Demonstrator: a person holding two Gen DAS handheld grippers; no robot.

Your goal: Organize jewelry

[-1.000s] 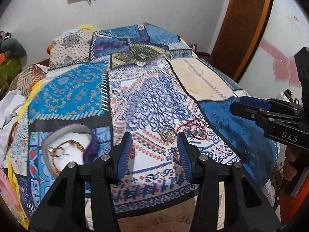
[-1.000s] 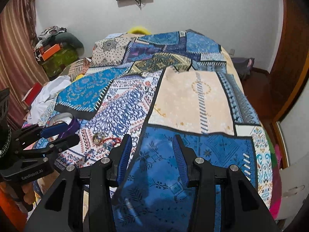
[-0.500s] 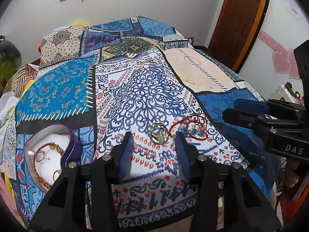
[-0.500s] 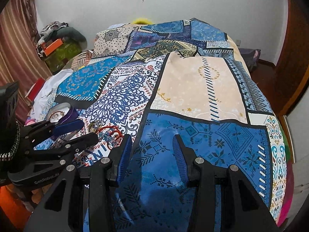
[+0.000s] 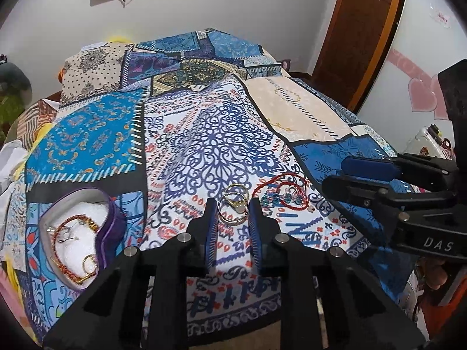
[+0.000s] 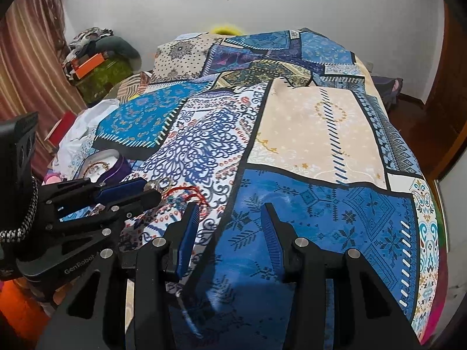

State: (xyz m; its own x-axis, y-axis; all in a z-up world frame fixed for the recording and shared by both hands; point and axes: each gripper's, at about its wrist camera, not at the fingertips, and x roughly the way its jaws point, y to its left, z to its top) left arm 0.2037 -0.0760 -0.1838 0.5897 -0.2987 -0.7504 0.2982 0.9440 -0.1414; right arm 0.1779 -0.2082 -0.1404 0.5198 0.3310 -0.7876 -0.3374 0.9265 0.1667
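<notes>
Closing in, the left claw now brackets the gold bangles, pads not yet pressing; right claw hangs released over open bedspread.

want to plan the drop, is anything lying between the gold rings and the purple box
Nothing visible does. The gold rings lie between the left tongs' jaws, which have just been closing. From there to the purple box only flat bedspread shows. The red bracelet lies on the other side.
</notes>
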